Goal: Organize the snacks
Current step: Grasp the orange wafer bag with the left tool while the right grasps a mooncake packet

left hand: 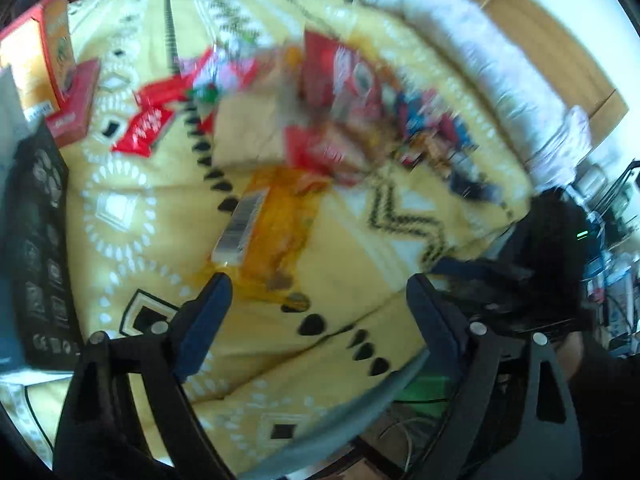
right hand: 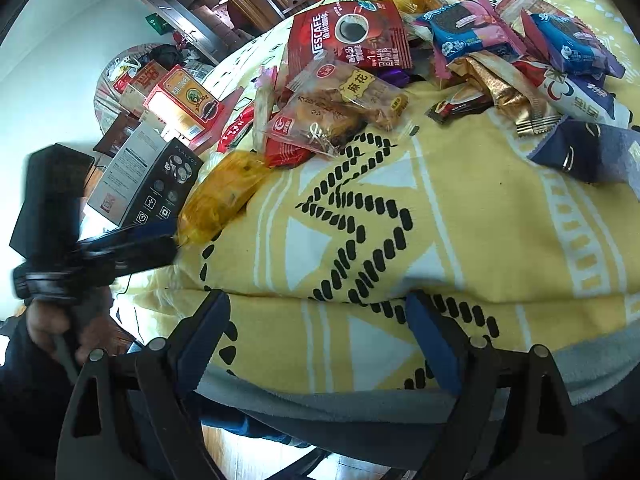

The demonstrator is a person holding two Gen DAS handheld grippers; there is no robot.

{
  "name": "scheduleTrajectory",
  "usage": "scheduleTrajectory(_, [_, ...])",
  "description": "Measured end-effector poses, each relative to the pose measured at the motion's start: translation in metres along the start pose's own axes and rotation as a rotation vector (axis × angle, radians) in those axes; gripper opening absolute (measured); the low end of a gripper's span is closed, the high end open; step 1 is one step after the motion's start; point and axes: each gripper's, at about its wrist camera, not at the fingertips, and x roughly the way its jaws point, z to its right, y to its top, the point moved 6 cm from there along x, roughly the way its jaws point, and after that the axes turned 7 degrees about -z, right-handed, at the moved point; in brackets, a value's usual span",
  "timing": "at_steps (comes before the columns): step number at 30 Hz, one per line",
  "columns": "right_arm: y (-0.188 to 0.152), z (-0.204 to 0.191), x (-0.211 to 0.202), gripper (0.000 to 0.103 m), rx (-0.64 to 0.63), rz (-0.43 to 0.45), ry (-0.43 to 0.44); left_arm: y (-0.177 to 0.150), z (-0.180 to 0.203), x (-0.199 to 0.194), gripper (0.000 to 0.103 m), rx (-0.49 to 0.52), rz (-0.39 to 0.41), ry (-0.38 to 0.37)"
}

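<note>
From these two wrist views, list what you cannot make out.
- Left wrist view: the snack pile is motion-blurred, so the wrapper print is unreadable.
- Right wrist view: the left gripper appears side-on and blurred, its tip at the orange packet; contact is unclear.
- Right wrist view: the navy pouch runs off the right edge.
- Right wrist view: the black box carries print too small to read.

Yellow patterned blanket (right hand: 460,220) carries scattered snack packets (right hand: 332,120).
</note>
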Motion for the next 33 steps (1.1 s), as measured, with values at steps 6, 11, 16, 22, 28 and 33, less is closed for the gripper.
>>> scheduleTrajectory(6, [-0.001, -0.001, 0.001, 0.093, -0.004, 0.002, -0.001, 0.013, -0.001, -0.013, 0.093, 0.036, 0.106, 0.144])
scheduleTrajectory(11, [-0.002, -0.002, 0.002, 0.093, -0.012, 0.0, -0.006, 0.022, -0.009, 0.029, 0.096, 0.0, 0.055, 0.194])
scheduleTrajectory(16, [-0.001, -0.004, -0.003, 0.093, -0.018, 0.006, -0.017, 0.021, -0.016, 0.059, 0.066, -0.031, -0.022, 0.207])
scheduleTrajectory(22, [0.031, -0.013, -0.018, 0.092, -0.092, 0.045, -0.037, 0.014, -0.013, 0.04, 0.053, -0.034, 0.01, 0.191])
scheduleTrajectory(28, [0.097, -0.011, -0.011, 0.073, -0.162, 0.082, -0.101, 0.007, -0.018, 0.028, 0.051, -0.068, 0.028, 0.18])
scheduleTrajectory(33, [0.127, -0.002, 0.015, 0.069, -0.247, 0.024, -0.228, 0.002, -0.028, 0.036, 0.053, -0.094, 0.002, 0.17])
